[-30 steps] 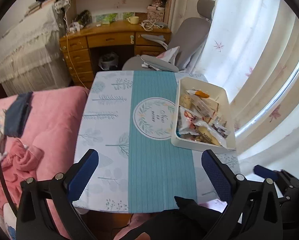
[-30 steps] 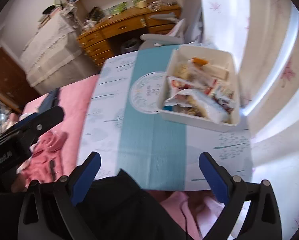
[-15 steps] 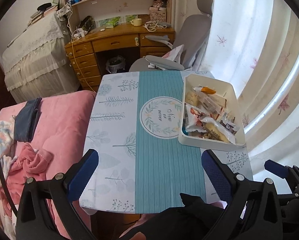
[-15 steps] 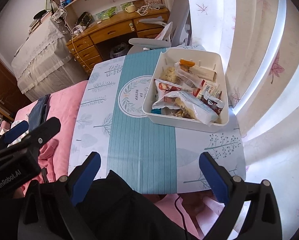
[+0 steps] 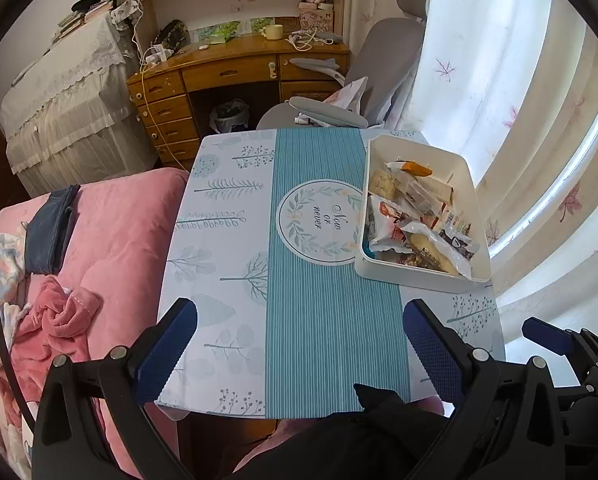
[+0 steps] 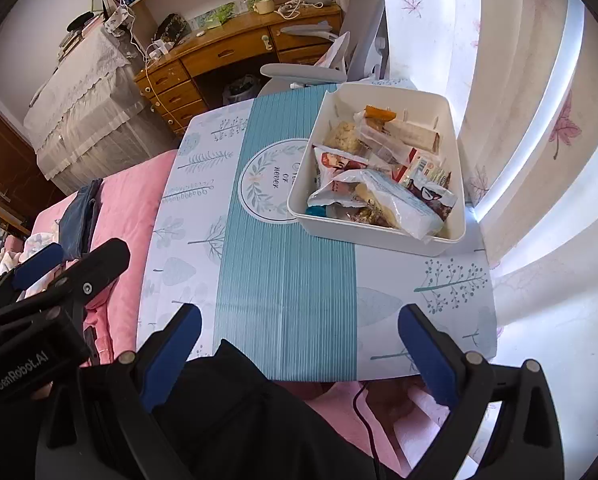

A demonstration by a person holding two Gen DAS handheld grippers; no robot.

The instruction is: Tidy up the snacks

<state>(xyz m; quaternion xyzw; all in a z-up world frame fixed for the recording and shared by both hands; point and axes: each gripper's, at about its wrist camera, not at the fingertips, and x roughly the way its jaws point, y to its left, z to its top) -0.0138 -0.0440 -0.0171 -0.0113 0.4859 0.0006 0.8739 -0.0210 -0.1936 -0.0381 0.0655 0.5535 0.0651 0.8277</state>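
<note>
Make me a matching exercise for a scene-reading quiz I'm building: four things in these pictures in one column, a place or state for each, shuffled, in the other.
Things:
1. white bin
2. snack packets
3. left gripper
4. yellow mug

Places or states:
A. on the wooden desk
B. open, holding nothing
C. piled inside the bin
D. on the table's window side

Pairs: 1-D, 2-C, 3-B, 4-A

Wooden desk (image 5: 235, 70) with mug (image 5: 273, 32), grey office chair (image 5: 379, 72), pink bedding (image 5: 115, 232), leaf-print curtains (image 5: 499, 92)
</note>
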